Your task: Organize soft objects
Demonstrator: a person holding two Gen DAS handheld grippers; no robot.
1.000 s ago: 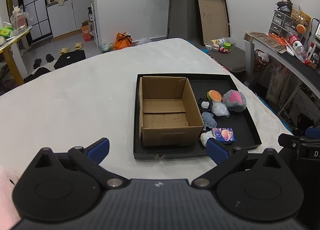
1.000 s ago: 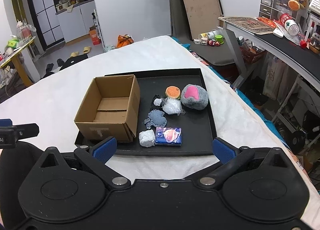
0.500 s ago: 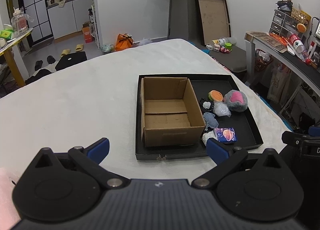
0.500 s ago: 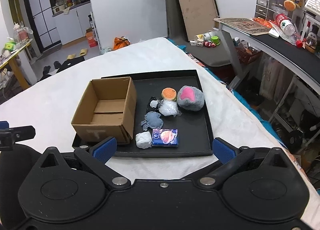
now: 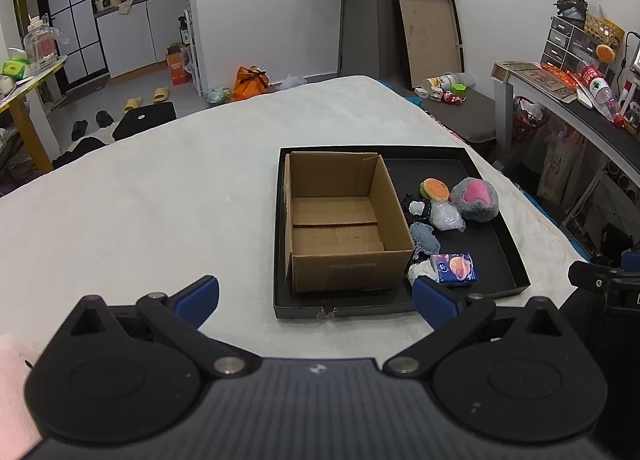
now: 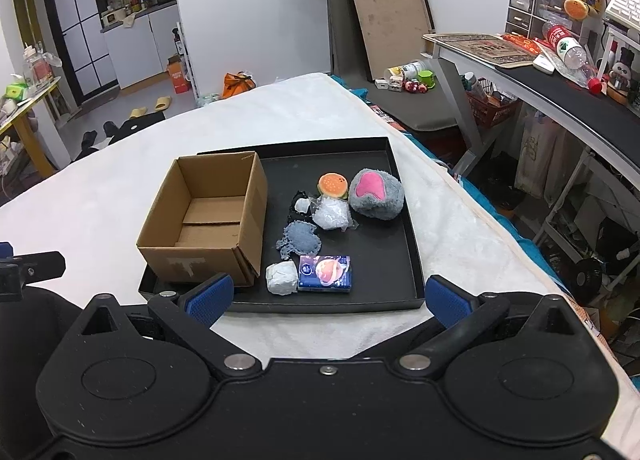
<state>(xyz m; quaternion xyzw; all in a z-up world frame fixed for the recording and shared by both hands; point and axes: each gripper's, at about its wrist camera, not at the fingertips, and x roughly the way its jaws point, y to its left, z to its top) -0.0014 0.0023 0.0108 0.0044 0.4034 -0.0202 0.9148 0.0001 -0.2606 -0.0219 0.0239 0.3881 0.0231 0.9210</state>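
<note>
An open, empty cardboard box [image 5: 340,220] [image 6: 208,224] stands in the left half of a black tray [image 5: 500,256] [image 6: 400,260]. Beside it on the tray lie a grey and pink plush [image 6: 375,194] [image 5: 476,199], an orange burger toy [image 6: 332,186], a clear crinkled bag [image 6: 331,214], a grey cloth scrap [image 6: 299,239], a white wad [image 6: 281,278] and a blue tissue pack [image 6: 325,274] [image 5: 456,267]. My left gripper [image 5: 316,300] and right gripper [image 6: 328,298] both hover open and empty just short of the tray's near edge.
The tray rests on a white blanket-covered bed [image 5: 160,200]. A dark desk [image 6: 560,92] with bottles and clutter runs along the right. A flat brown board [image 6: 386,20] leans on the far wall. Shoes and bags lie on the floor at the back left.
Both grippers have drawn back and risen slightly, so the tray and box look a little farther off. Nothing on the tray has moved and both jaws stayed open.
</note>
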